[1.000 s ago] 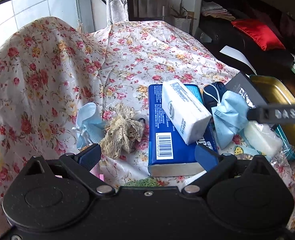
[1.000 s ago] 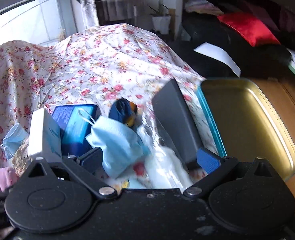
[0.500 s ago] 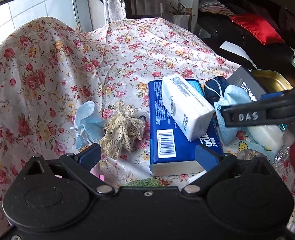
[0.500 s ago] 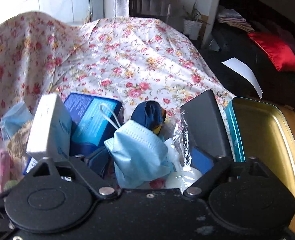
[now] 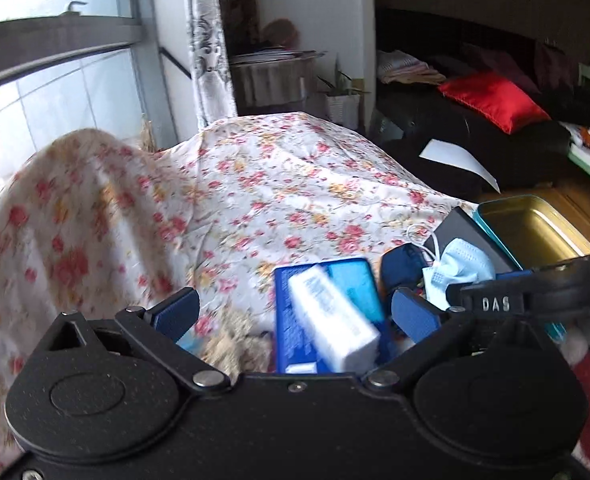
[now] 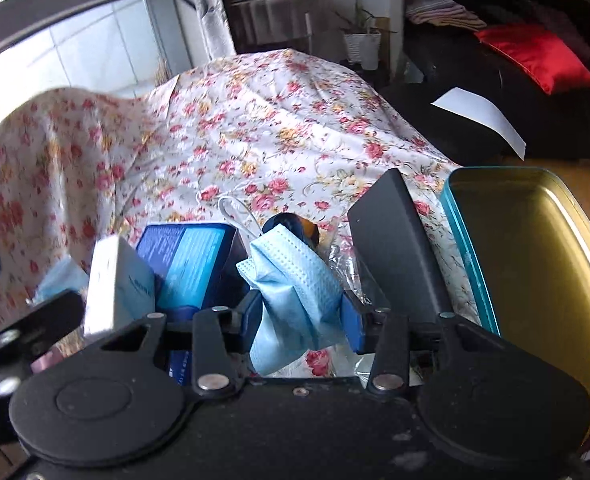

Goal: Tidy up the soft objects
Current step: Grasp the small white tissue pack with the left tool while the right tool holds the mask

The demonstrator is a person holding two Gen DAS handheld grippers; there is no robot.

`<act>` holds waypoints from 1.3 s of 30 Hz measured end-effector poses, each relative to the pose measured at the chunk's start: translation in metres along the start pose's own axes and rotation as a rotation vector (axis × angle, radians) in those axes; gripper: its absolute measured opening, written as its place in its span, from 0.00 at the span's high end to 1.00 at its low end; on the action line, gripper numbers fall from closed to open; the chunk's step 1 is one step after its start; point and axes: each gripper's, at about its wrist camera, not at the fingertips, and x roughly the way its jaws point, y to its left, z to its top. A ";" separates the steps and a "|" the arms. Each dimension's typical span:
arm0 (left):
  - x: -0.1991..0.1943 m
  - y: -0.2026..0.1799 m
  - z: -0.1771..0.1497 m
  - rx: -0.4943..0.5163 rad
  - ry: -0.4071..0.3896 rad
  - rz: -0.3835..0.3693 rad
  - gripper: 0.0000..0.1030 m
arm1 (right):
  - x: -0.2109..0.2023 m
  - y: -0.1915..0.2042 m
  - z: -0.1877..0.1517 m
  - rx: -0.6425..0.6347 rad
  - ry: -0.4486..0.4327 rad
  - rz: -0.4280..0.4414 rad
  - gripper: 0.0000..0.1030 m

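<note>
I take the open gold tin [image 6: 535,264] as my landmark. It stands at the right edge of the floral cloth [image 6: 263,128], with a dark grey box [image 6: 395,248] leaning just left of it. Left of that box hangs the crumpled blue face mask [image 6: 291,280], its long axis running up and down, straight ahead between my right fingers. My right gripper [image 6: 301,320] is far nearer the mask than my left. I judge the coming move to be a carry rightward into the tin. The right jaws are closing, narrow now, pads against the mask's folds. My left gripper [image 5: 295,312] stands wide open, holding nothing, over the white tissue pack [image 5: 331,320].
</note>
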 end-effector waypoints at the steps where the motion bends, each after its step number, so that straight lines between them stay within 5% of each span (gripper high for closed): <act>1: 0.006 -0.004 0.003 0.004 0.012 -0.001 0.04 | -0.001 -0.002 0.000 0.009 -0.003 0.004 0.59; 9: 0.055 0.007 -0.006 -0.052 0.261 0.121 0.04 | -0.012 -0.014 -0.002 0.060 -0.035 0.016 0.59; 16: 0.053 0.042 -0.024 -0.108 0.333 0.334 0.04 | -0.017 -0.019 -0.001 0.094 -0.044 0.067 0.58; 27: 0.059 0.039 -0.032 -0.087 0.354 0.408 0.04 | -0.023 -0.026 -0.002 0.129 -0.056 0.099 0.57; 34: 0.080 0.054 0.004 -0.083 0.237 0.508 0.03 | -0.022 -0.027 -0.003 0.134 -0.056 0.105 0.57; 39: 0.088 0.062 0.014 -0.063 0.236 0.495 0.03 | -0.020 -0.031 -0.002 0.158 -0.049 0.108 0.57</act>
